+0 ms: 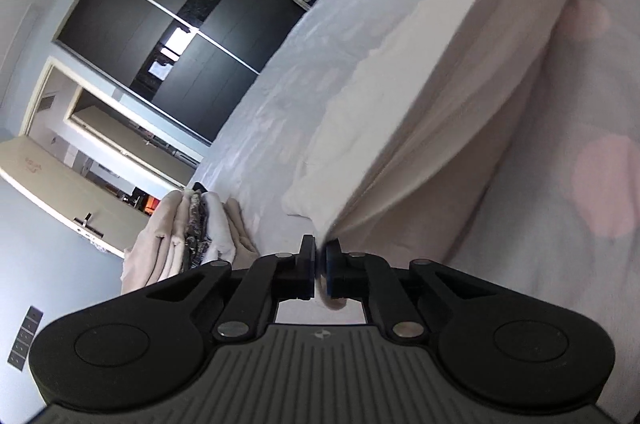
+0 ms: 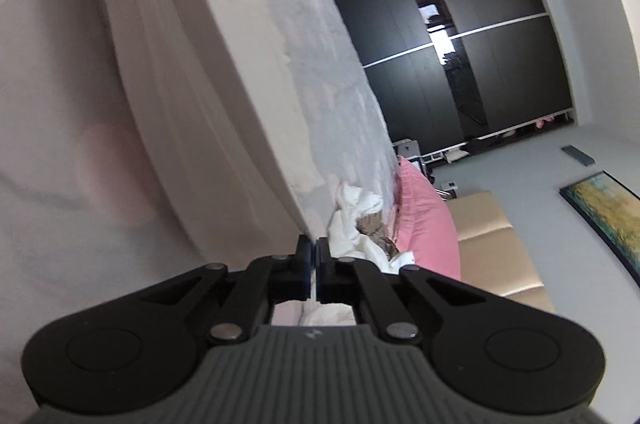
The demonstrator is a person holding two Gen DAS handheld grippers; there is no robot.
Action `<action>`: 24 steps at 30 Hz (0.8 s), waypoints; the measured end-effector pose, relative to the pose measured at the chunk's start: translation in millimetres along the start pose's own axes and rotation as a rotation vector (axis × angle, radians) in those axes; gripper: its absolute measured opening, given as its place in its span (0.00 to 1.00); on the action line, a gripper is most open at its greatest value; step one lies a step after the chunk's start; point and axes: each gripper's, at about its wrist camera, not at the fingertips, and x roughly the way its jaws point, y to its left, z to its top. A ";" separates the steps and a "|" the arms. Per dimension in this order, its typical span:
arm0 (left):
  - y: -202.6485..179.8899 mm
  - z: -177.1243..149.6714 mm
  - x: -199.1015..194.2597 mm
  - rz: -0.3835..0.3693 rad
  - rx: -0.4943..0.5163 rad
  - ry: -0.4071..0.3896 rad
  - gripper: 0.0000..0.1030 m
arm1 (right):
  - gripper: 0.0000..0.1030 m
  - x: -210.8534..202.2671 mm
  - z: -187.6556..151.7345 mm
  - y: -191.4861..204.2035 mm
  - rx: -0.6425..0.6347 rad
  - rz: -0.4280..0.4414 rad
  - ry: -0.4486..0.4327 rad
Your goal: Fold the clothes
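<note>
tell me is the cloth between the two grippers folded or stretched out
Stretched out. The cloth runs taut from the left gripper to the right gripper, both shut on an edge.

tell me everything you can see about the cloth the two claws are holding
The pale cloth looks like a soft, thin off-white garment, blurred. It hangs stretched between the left claw and the right claw, each shut on an edge of it. Long folds run along it. Part still lies on the bed.
</note>
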 end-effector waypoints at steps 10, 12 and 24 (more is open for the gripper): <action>33.5 24.5 6.4 -0.007 -0.102 -0.003 0.03 | 0.02 11.4 22.4 -39.7 0.137 0.003 -0.016; 29.7 22.8 10.9 -0.021 -0.088 0.014 0.03 | 0.02 13.1 20.7 -29.6 0.079 0.063 -0.005; 3.8 4.6 40.4 -0.057 -0.042 0.138 0.03 | 0.06 24.1 5.8 22.8 -0.022 0.201 0.053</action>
